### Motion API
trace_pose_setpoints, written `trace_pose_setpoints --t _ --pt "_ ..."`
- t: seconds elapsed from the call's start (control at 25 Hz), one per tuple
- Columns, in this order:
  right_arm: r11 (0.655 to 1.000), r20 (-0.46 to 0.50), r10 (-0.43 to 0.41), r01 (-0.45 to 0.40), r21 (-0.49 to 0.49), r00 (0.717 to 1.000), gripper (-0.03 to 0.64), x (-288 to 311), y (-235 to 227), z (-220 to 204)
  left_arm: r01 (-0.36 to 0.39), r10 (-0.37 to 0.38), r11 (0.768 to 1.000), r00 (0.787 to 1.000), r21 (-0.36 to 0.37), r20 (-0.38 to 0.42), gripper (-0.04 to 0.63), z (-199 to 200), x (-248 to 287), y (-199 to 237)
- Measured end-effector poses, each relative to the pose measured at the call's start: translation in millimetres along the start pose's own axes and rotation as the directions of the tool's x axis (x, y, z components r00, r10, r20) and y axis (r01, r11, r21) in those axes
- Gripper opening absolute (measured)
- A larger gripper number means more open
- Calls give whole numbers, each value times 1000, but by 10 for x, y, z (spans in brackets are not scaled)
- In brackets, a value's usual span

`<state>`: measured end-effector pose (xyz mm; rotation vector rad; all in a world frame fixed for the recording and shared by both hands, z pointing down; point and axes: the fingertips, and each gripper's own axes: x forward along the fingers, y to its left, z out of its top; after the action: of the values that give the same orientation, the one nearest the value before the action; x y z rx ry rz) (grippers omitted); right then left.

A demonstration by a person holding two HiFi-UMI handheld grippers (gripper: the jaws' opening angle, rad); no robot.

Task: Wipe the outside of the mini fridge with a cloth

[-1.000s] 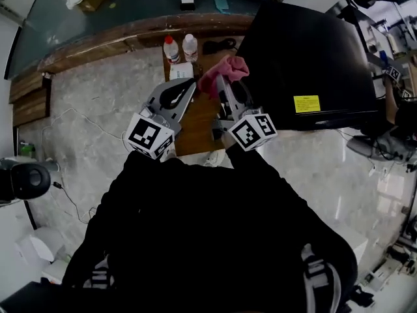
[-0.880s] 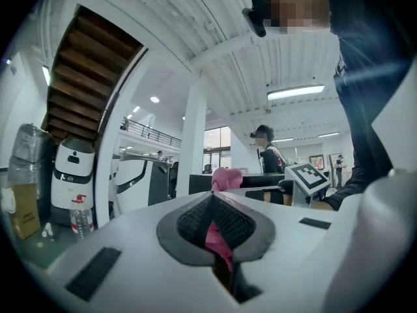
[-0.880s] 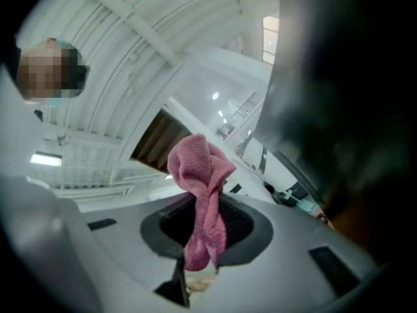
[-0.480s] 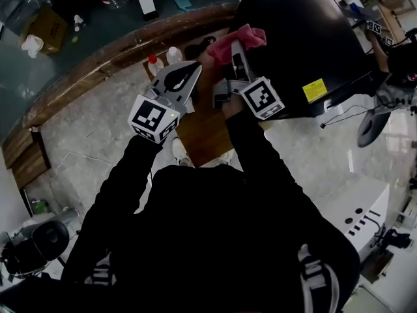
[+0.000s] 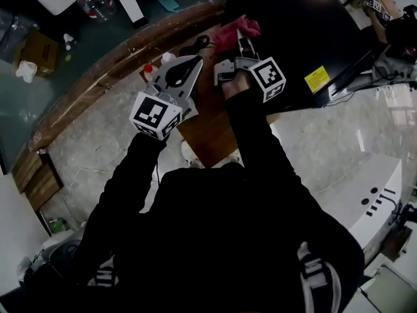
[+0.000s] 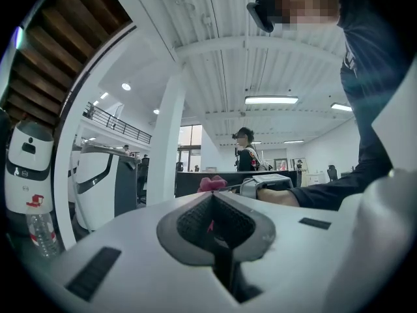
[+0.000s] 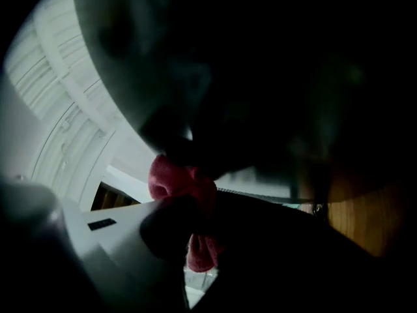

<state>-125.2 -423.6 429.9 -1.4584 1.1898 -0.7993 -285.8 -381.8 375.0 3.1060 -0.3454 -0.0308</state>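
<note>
Looks barely begun: clamps pink cloth in right tool at the mini fridge edge, left tool closed, empty.

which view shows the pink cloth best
The head view: the pink cloth shows bunched in the right gripper, against the black mini fridge. The right gripper view shows it close but dim, pinched in the jaws; the left gripper view, only a distant pink speck.

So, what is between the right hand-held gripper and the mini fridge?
The pink cloth, clamped in the right hand-held gripper, lies at the edge of the black mini fridge; the head view shows it.
</note>
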Motion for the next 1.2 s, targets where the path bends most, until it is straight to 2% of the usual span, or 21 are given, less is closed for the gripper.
trace_pose_setpoints --t 0.12,0.2,0.56,0.84,1.2 --pt "994 1 -59 59 90 998 78 -3 -303 -90 8 -8 1000 1000 -18 -21 6 -119 57 60" --pt "990 -9 -93 93 111 996 80 -4 -525 -149 8 -9 1000 999 -23 -41 6 -253 117 108" --pt "967 -37 -216 219 129 976 80 -107 -1577 -400 35 -49 995 986 -91 -162 6 -1165 409 186" --pt "931 -64 -332 338 140 941 80 -181 -2476 -587 26 -64 989 963 -145 -262 6 -1906 567 217" --pt "890 -83 -427 435 138 900 80 -271 -3211 -734 16 -79 983 936 -181 -343 6 -2486 637 229"
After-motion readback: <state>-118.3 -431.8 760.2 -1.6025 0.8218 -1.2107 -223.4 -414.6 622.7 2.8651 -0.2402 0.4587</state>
